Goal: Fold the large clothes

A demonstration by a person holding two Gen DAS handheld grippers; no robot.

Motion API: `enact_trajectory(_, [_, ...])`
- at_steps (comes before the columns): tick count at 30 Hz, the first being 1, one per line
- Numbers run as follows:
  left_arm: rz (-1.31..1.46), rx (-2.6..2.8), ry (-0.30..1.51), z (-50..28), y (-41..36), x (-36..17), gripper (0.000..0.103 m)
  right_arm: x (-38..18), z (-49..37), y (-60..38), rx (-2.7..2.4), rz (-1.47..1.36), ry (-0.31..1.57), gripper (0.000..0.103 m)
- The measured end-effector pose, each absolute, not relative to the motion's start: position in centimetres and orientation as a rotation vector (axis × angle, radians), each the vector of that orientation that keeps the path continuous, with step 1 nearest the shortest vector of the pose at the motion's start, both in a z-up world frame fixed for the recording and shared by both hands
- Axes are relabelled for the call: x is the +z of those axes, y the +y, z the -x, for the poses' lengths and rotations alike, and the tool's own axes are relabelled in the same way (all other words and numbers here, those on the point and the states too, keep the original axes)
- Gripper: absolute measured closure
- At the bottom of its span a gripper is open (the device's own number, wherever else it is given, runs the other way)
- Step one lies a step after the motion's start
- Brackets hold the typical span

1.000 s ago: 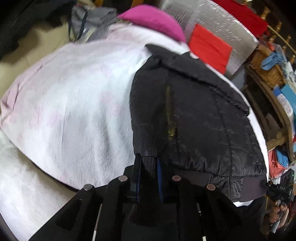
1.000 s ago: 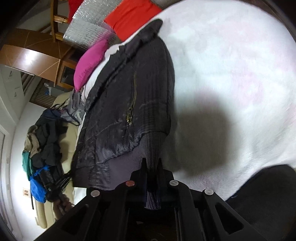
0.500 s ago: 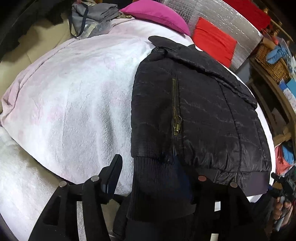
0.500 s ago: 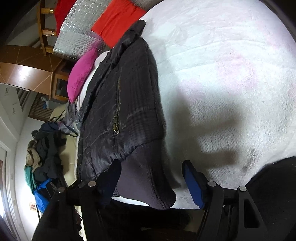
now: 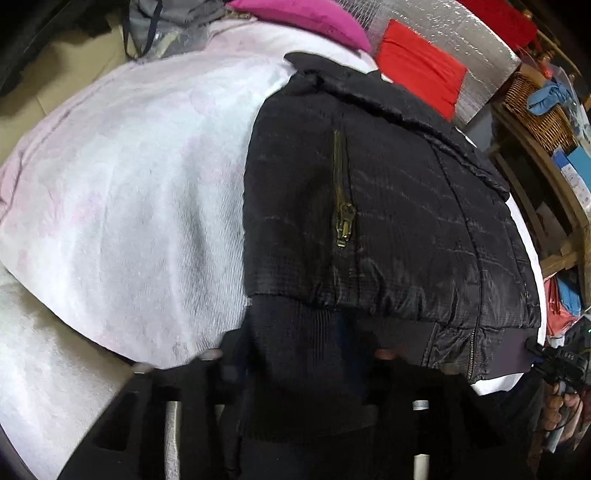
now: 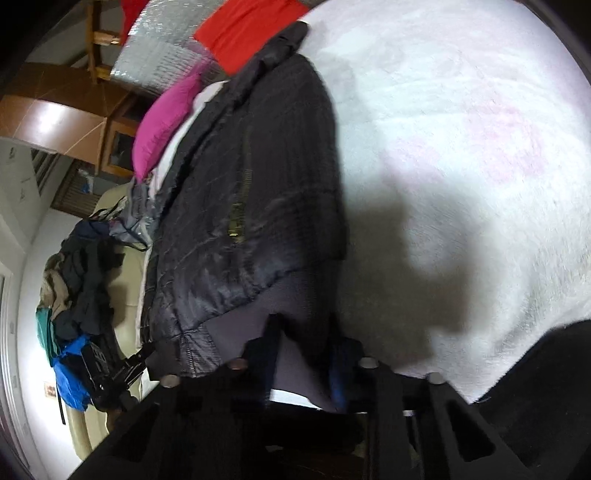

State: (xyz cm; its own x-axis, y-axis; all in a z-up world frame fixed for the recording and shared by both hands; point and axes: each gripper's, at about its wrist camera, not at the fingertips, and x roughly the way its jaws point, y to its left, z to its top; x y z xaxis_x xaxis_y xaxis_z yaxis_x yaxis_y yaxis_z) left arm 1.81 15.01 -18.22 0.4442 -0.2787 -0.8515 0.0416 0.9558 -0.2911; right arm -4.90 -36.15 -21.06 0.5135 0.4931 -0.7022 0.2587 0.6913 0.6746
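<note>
A black quilted jacket (image 5: 388,206) with a brass zipper (image 5: 343,218) lies on a white and pink blanket (image 5: 140,192). It also shows in the right wrist view (image 6: 251,206). My left gripper (image 5: 303,354) straddles the jacket's ribbed hem (image 5: 295,332), its jaws part closed and blurred, with the knit between them. My right gripper (image 6: 306,354) sits at the hem's other end (image 6: 295,302), its jaws narrowed around the ribbed band. The fingertips are partly hidden by cloth.
A magenta pillow (image 5: 306,18) and a red cushion (image 5: 421,66) lie at the bed's far end by a silver padded headboard (image 5: 461,33). A wicker basket and shelves (image 5: 539,107) stand on the right. A clothes pile (image 6: 74,266) lies on a sofa beyond the bed.
Both grippers were shut on the hem a second ago, opened wide half a second ago, and now their jaws have come in again around the ribbed hem.
</note>
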Motion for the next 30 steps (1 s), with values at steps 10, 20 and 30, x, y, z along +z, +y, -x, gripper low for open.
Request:
enact_trajectory(10, [0.249,-0.234,1.002,-0.2,15.7,-15.3,0.093,-18.7,5.7,-36.2,0.195,-0.776,1.016,0.095])
enact_trajectory(20, [0.255,-0.229,0.998,0.0,16.2,-15.3,0.093,-18.1,6.8,-37.0,0.211,-0.781,0.991,0.095])
enact_trajectory(30, [0.251,-0.207,1.048,-0.6,16.4,-17.2,0.091,-19.9,5.9,-37.1,0.2,-0.807,1.032,0.094])
